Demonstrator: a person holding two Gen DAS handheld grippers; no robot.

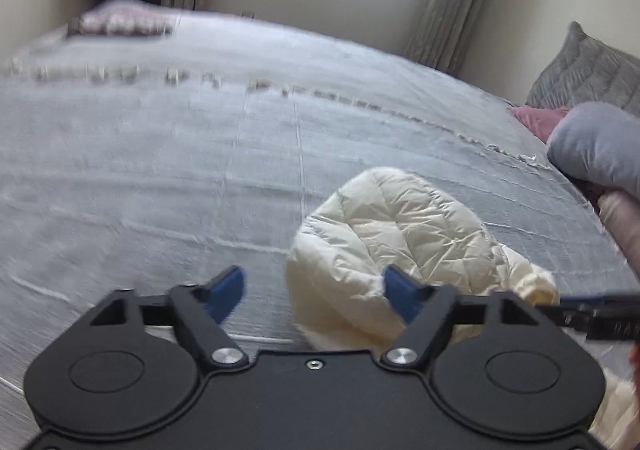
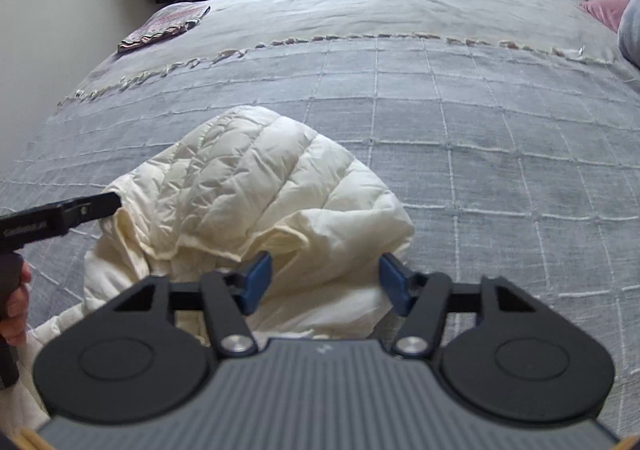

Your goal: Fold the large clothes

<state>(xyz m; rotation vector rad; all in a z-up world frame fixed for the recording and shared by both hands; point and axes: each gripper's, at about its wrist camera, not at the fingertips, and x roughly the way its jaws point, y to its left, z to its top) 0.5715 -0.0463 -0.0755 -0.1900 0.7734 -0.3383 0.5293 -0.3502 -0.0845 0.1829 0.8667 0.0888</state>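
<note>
**Two spread grippers over a cream puffer jacket on the bed**

Both tools are hovering with their blue pads wide apart and gripping nothing. The left gripper [image 1: 314, 296] is looking low across the grey checked bedspread [image 1: 160, 169], its right pad sitting in front of the cream puffer jacket [image 1: 392, 250], which is lying bunched on the near part of the bed. The right gripper [image 2: 326, 284] is hanging above the same jacket [image 2: 256, 193], with crumpled fabric showing between its separated pads [image 2: 256, 282] but not being pinched. In the right wrist view the left tool is reaching in from the left edge, its tip at the jacket's left side. A folded patterned cloth [image 2: 164, 27] is lying far off at the bed's back left corner, and pillows [image 1: 588, 73] are leaning at the right edge. The left view is blurring noticeably.
</note>
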